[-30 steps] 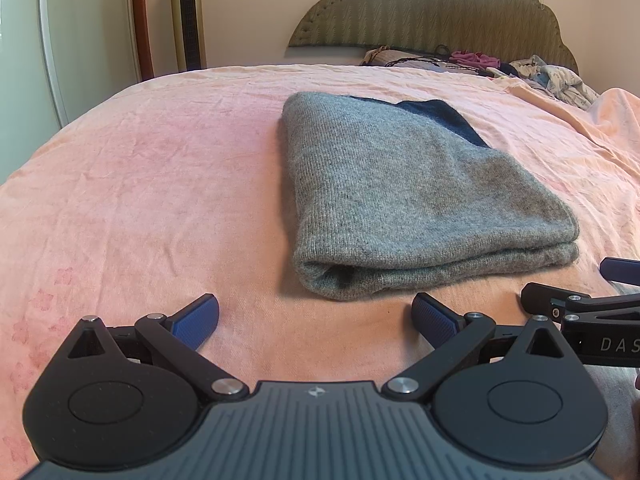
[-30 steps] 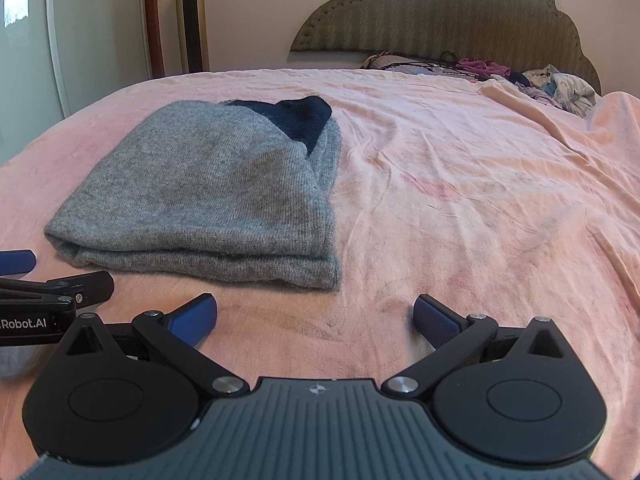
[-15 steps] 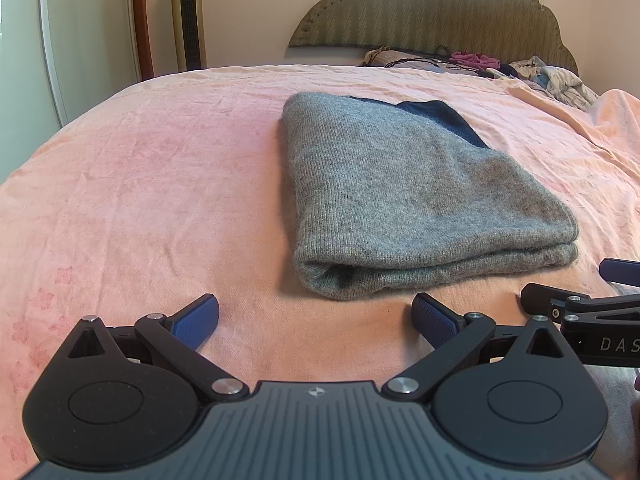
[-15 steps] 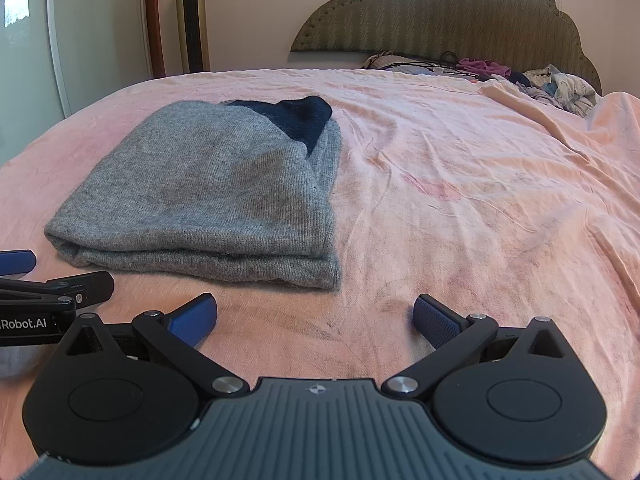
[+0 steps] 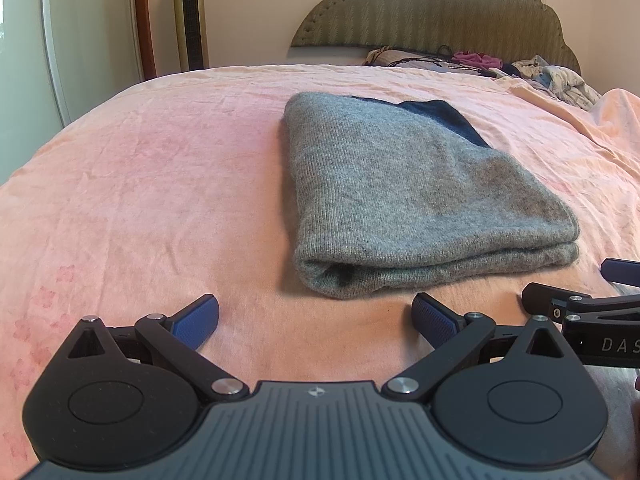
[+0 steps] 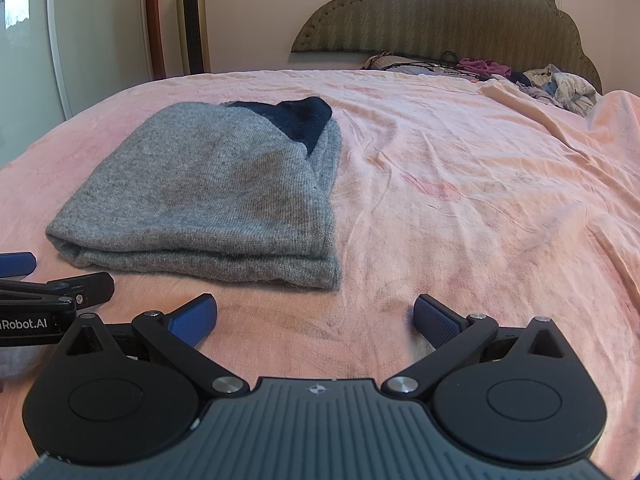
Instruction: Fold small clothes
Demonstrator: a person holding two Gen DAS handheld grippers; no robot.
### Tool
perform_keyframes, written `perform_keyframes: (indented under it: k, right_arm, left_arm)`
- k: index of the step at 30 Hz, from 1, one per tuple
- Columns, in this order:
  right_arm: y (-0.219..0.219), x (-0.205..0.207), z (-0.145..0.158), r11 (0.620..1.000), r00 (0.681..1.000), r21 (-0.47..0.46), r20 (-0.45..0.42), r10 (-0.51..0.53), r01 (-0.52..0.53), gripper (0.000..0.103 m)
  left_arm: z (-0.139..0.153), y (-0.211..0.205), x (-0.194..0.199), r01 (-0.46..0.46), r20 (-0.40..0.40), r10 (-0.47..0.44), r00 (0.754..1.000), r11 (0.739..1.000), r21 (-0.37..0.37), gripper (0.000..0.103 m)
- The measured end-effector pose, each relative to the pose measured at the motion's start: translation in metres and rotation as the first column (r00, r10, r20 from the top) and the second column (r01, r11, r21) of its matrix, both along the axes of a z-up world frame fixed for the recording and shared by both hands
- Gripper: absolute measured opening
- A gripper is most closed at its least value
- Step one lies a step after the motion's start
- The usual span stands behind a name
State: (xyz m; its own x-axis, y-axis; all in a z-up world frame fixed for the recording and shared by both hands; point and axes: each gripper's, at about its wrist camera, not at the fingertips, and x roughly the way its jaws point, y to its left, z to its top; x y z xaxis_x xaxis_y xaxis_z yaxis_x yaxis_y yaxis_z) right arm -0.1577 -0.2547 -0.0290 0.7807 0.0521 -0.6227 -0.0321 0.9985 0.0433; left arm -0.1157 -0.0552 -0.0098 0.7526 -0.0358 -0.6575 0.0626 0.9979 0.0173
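A grey knit sweater (image 5: 420,196) lies folded into a thick, tidy rectangle on the pink bedsheet (image 5: 140,200), its doubled layers showing as stacked rolled edges along the near side. A dark navy panel (image 6: 300,120) peeks out at the far end of the fold. The knit looks soft and slightly fuzzy, with a faint darker patch across the top layer.

The sweater sits just ahead of both tongs, apart from them. From the left gripper (image 5: 316,316) it lies ahead and a little to the right; from the right gripper (image 6: 316,316) it lies ahead and to the left. Both grippers have their blue pads spread wide and hold nothing, with only bare sheet between the fingers. Each tool's tip shows at the edge of the other's view, so the two are side by side just short of the sweater's near edge.

Compared with a second ago, nothing has shifted: the sweater keeps the same shape and place, and both grippers hold the same spread and position.

Beyond the sweater, a heap of loose clothes (image 6: 560,88) lies near the padded headboard (image 6: 440,12), far ahead and to the right.
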Motion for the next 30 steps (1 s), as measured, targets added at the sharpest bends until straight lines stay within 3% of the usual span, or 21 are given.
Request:
perform_keyframes:
  k: [30]
  right_arm:
    - [0.0012,0.0,-0.0002,1.0,1.0,0.003,0.002,-0.002,0.002,0.103]
  left_arm:
    - [0.0009,0.0034,0.0026,0.024,-0.021,-0.024,0.999,1.0,-0.001,0.103]
